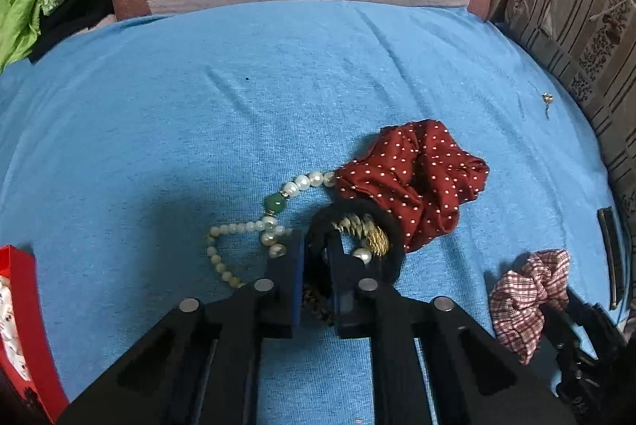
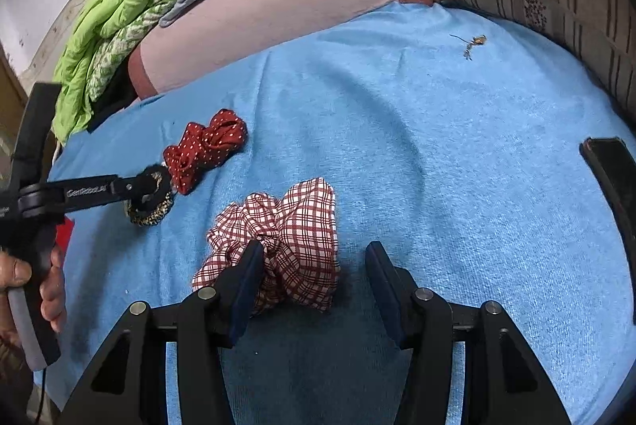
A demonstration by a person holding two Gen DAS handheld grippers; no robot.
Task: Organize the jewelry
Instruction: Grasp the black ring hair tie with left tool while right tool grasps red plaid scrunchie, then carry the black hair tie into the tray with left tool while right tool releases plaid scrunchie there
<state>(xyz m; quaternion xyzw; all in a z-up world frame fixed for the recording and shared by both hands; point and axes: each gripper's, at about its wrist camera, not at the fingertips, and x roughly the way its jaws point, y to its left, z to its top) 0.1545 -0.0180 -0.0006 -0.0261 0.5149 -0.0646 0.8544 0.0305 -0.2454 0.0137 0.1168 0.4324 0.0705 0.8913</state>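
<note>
Left gripper (image 1: 316, 258) jaws clamped on black hair tie (image 1: 353, 222) on blue cloth (image 1: 198, 107) | pearl necklace (image 1: 274, 202) at its 10 o'clock, red dotted scrunchie (image 1: 413, 178) at 1 | right gripper (image 2: 314, 278) jaws apart, left finger touching plaid scrunchie (image 2: 290, 238) | small earring (image 2: 473, 43) far at 1 o'clock

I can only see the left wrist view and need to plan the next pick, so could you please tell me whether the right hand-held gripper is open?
Observer: Yes, the right hand-held gripper is open, with its jaws wide apart.
Operator: Is anything between its fingers?
Observer: The checked scrunchie lies partly between them, against its left finger.
Operator: What is beneath my own fingertips?
Observer: The left hand-held gripper pinches the black hair tie, and a gold-and-black braided hair tie lies on the blue cloth just below.
</note>
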